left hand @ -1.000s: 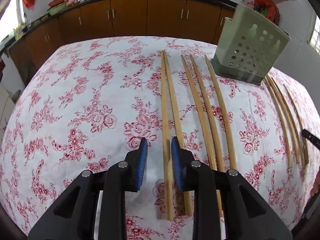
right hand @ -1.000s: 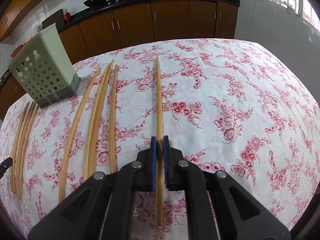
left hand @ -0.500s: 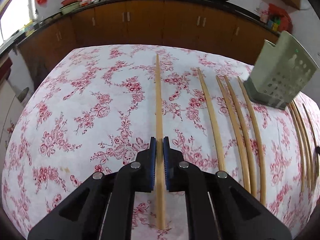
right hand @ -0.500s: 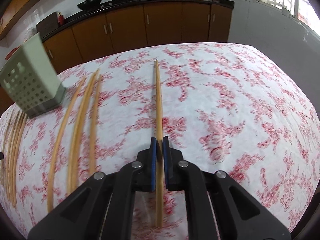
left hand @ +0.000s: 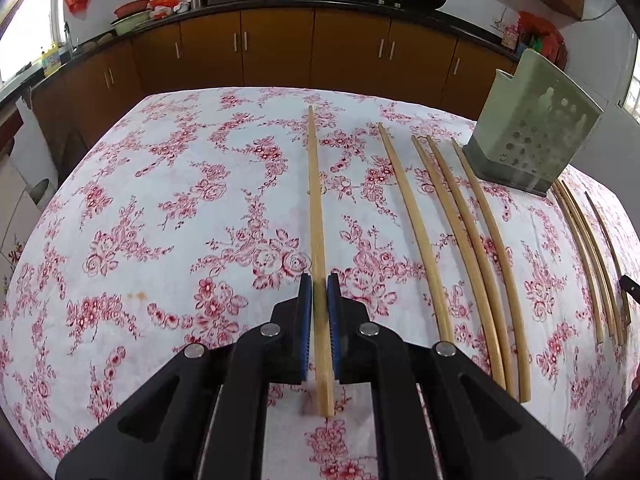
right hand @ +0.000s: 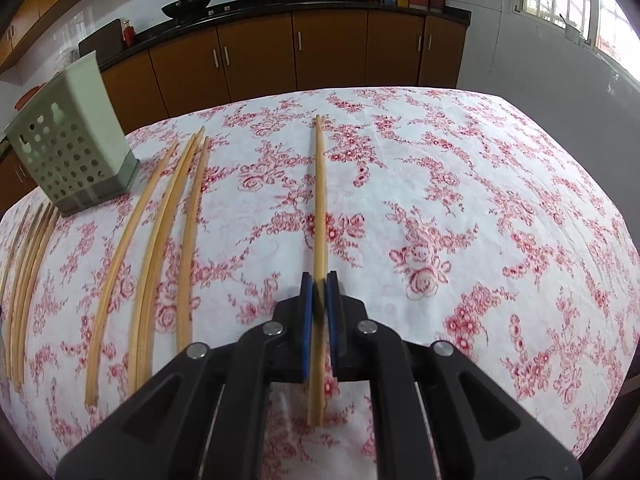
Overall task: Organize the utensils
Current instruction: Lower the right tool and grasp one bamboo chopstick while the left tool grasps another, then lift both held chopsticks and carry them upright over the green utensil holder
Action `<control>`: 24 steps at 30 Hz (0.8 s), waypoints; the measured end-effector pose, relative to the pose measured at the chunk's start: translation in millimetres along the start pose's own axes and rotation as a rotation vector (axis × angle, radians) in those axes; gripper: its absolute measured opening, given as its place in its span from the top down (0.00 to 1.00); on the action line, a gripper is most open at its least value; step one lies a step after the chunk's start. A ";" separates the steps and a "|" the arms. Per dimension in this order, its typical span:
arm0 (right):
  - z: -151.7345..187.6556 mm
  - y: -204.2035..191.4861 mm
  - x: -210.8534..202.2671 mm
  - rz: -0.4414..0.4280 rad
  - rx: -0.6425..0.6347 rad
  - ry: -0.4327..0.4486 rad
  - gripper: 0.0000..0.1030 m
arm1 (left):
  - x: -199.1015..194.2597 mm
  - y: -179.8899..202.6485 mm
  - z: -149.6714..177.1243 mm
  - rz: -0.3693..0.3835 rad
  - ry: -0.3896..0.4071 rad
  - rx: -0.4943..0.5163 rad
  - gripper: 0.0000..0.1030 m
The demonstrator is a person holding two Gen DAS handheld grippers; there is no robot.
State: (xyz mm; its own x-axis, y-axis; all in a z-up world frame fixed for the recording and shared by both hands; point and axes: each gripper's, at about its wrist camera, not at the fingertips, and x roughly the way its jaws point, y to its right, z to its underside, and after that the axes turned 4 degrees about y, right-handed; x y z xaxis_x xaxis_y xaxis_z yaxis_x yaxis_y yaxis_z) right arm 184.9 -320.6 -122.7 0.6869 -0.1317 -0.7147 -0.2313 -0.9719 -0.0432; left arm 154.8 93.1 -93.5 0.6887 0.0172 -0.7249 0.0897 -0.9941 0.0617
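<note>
My left gripper (left hand: 319, 285) is shut on a long wooden chopstick (left hand: 315, 200) that points away over the floral tablecloth (left hand: 160, 220). Its near end casts a faint shadow on the cloth. My right gripper (right hand: 319, 282) is shut on another wooden chopstick (right hand: 320, 192), also pointing away. Several more chopsticks (left hand: 460, 240) lie side by side to the right of the left gripper; the same ones (right hand: 160, 240) lie left of the right gripper. A green perforated utensil holder (left hand: 532, 140) (right hand: 72, 148) stands upright at the table's far side.
Another bundle of thin chopsticks (left hand: 588, 248) (right hand: 28, 256) lies beyond the holder, near the table's edge. Brown kitchen cabinets (left hand: 280, 52) with a dark counter run behind the table. A window (right hand: 560, 0) is at the right.
My left gripper has shut on one chopstick and drawn it left, away from its neighbour. My right gripper keeps its chopstick and has barely shifted.
</note>
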 end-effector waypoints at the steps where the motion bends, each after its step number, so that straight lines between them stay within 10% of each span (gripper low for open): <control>1: 1.7 0.3 -1.5 -0.001 -0.001 0.000 0.92 | -1.2 0.4 1.6 -0.003 0.000 0.003 0.91; 13: 16.2 7.1 -20.0 -0.055 0.022 0.000 0.93 | -14.2 6.0 16.3 -0.041 -0.010 0.031 0.92; 24: -12.2 20.7 -81.3 -0.078 0.034 0.182 0.93 | -56.0 2.8 -5.1 -0.013 0.072 0.026 0.92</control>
State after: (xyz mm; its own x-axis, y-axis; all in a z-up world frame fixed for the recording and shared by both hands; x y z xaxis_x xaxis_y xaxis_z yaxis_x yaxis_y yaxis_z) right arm 132.7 -332.4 -57.0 0.8161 -0.0920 -0.5706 -0.1933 -0.9738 -0.1195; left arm 120.1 89.9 -49.3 0.7374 0.0366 -0.6744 0.0806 -0.9962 0.0340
